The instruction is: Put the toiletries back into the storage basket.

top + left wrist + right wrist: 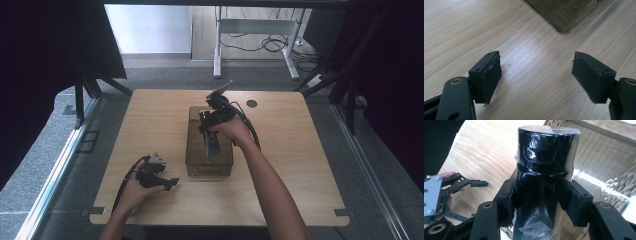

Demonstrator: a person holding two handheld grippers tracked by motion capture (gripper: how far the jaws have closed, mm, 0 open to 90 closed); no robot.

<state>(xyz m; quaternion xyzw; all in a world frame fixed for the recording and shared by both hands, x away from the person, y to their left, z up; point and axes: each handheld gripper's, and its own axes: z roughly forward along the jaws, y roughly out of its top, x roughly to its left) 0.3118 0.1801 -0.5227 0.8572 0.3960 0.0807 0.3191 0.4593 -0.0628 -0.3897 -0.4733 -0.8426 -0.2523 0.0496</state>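
My right gripper [541, 195] is shut on a glossy black bottle [546, 170] wrapped in clear film, its capped end pointing away from the camera. In the high view that right gripper [214, 131] holds the black bottle [212, 144] over a translucent brownish box [195, 155] at the table's middle. My left gripper [536, 75] is open just above bare wood, nothing between its pads; a corner of the translucent box [564, 12] lies ahead of it. In the high view the left gripper [167, 182] rests near the front left of the table.
The light wooden table [290, 150] has a round cable hole [251, 103] at its back right. Dark curtains flank both sides. A white desk frame [255, 40] and cables stand on the floor beyond the table.
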